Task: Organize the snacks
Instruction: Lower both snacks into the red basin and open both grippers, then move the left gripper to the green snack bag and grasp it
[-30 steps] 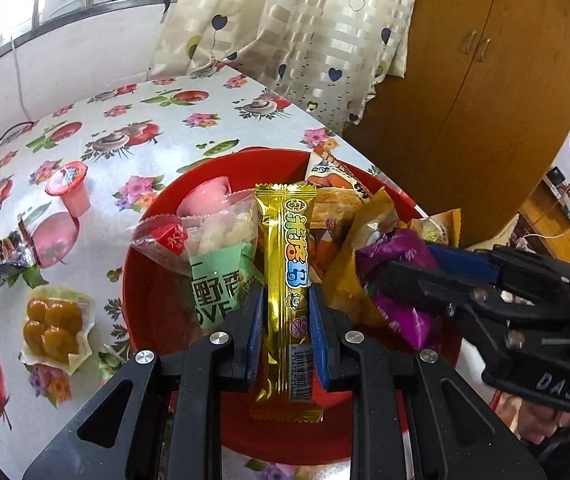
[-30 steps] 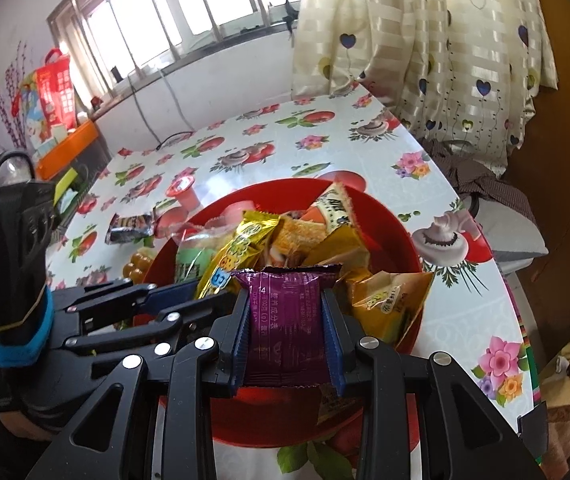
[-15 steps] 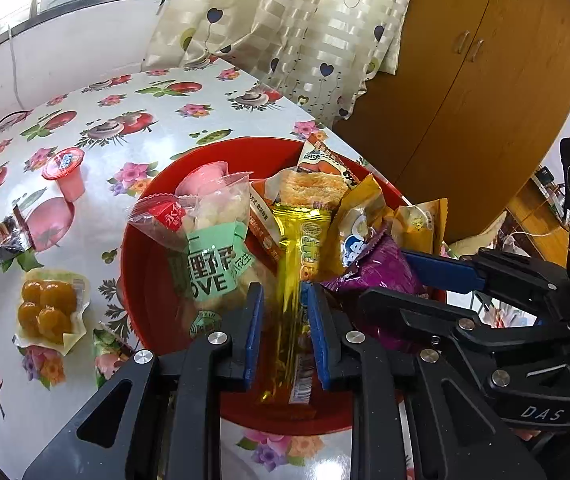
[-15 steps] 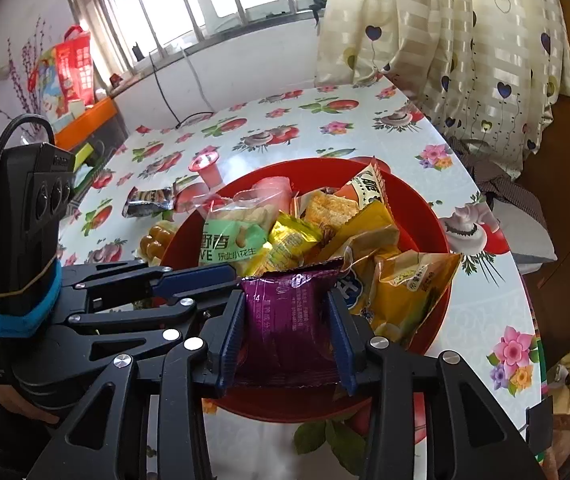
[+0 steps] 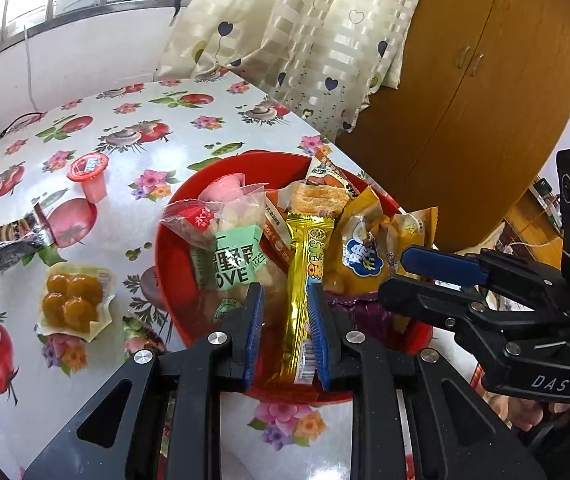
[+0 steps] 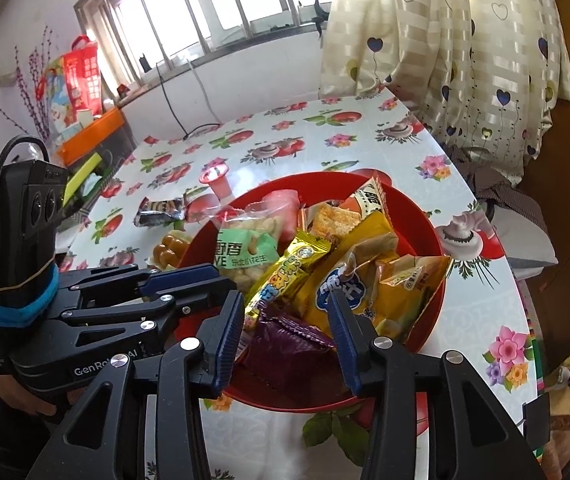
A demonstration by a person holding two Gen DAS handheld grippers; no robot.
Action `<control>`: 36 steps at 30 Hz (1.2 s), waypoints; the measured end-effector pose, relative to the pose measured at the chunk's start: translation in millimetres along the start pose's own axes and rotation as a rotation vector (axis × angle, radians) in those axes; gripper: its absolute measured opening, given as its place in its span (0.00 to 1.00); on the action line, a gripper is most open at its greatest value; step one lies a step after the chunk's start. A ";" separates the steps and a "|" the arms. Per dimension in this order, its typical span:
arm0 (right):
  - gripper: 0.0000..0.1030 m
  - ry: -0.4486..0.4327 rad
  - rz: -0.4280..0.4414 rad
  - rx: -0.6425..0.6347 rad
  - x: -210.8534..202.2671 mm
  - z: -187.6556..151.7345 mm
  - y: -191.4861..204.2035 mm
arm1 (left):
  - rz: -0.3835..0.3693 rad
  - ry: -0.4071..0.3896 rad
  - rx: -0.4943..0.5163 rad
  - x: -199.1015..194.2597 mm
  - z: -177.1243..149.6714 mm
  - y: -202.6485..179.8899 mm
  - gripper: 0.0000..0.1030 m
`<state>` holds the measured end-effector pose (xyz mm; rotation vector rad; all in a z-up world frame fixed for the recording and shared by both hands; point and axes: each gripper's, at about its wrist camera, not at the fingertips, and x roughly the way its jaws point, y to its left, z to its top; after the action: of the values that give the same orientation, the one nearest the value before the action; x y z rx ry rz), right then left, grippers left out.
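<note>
A red bowl point(image 5: 165, 264) point(image 6: 413, 216) on the flowered table holds several snack packs. Among them are a green peanut pack point(image 5: 233, 264) and yellow bags point(image 6: 365, 280). My left gripper point(image 5: 285, 292) point(image 6: 225, 284) hangs over the bowl's near rim. It is shut on the lower part of a gold stick packet point(image 5: 303, 264) point(image 6: 285, 272). The packet is twisted narrow and leans on the right pad, and its top rests on the pile. The jaws of my right gripper point(image 6: 285, 304) point(image 5: 395, 276) are opening. A purple packet point(image 6: 289, 344) lies loose in the bowl beneath and between them.
Left of the bowl on the tablecloth lie a red-lidded jelly cup point(image 5: 91, 176), a dark wrapped biscuit point(image 5: 13, 244) and a pack of yellow balls point(image 5: 73, 300). The table's edge runs just right of the bowl. Beyond it are a curtain point(image 5: 305, 40) and a wooden wardrobe point(image 5: 465, 100).
The right jaws have spread and the purple packet has dropped from between the pads into the bowl. The left gripper has drawn back and up a little, and the gold stick has twisted.
</note>
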<state>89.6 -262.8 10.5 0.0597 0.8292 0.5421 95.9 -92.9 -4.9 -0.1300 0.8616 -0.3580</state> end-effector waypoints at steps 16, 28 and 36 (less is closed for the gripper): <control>0.39 0.018 0.015 -0.038 1.1 0.4 20.5 | 0.054 -0.028 -0.025 -16.5 -10.3 13.9 0.23; 0.47 0.037 0.014 -0.058 8.2 1.5 29.1 | 0.090 -0.032 -0.055 -21.8 -16.8 27.5 0.23; 0.50 0.042 0.013 -0.074 11.3 3.7 34.9 | 0.108 -0.043 -0.090 -26.6 -18.7 41.9 0.23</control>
<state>83.3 -226.6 14.2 -0.0137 0.8497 0.5876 76.5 -43.7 -8.6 -0.1730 0.8389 -0.2146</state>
